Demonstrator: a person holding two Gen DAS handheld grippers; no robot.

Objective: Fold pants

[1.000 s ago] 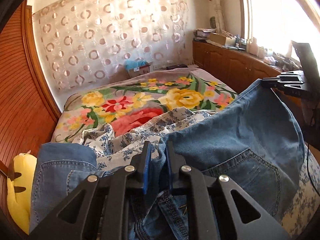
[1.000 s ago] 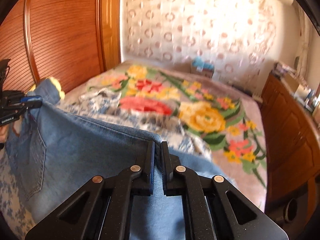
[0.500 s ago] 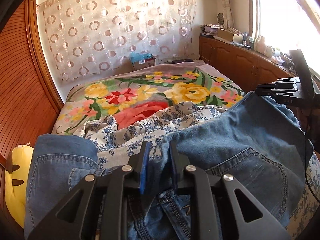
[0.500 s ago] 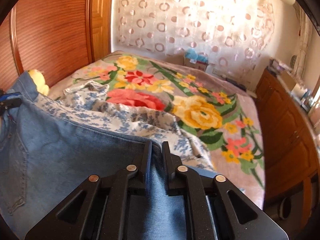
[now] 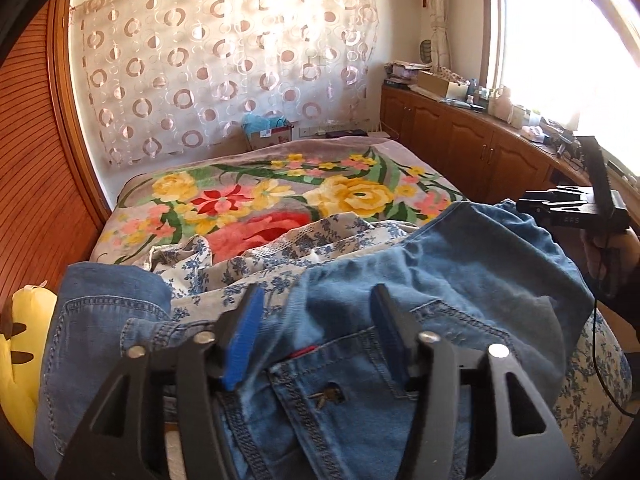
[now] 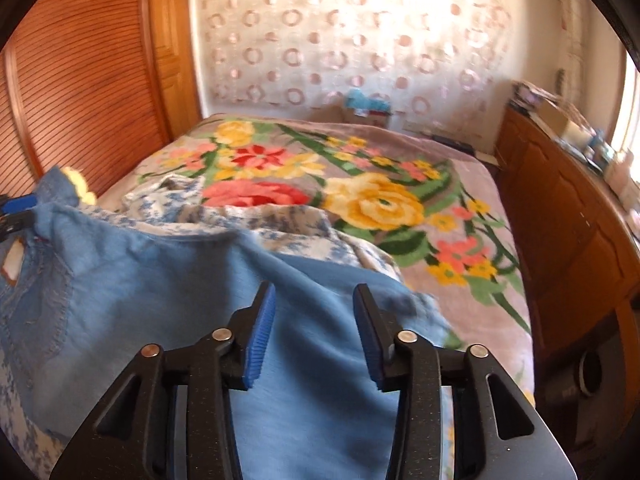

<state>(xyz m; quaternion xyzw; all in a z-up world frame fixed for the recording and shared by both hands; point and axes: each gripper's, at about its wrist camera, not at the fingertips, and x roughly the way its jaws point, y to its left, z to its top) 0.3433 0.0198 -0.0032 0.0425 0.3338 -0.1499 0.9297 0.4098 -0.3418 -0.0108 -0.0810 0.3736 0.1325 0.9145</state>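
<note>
Blue denim pants (image 5: 460, 280) lie bunched on the near end of the bed, back pocket facing up. My left gripper (image 5: 316, 304) hangs over their waistband, jaws opening; denim lies between the blue pads, which stand clear of it. In the right wrist view the pants (image 6: 160, 288) spread across the lower left. My right gripper (image 6: 314, 300) is over their right part with its jaws opening, the cloth below and between the pads but not pinched. That right gripper (image 5: 524, 205) also shows at the right edge of the left wrist view, in a person's hand (image 5: 608, 248).
A floral blanket (image 5: 280, 196) covers the bed, with a blue-and-white patterned cloth (image 5: 256, 264) crumpled under the pants. A yellow plush toy (image 5: 24, 344) sits at the left by the wooden wall (image 5: 36, 184). Wooden cabinets (image 6: 568, 216) run along the right.
Both grippers have let go of the denim: their jaws were shut on it a second ago and now stand apart. The pants have dropped lower onto the bed.
</note>
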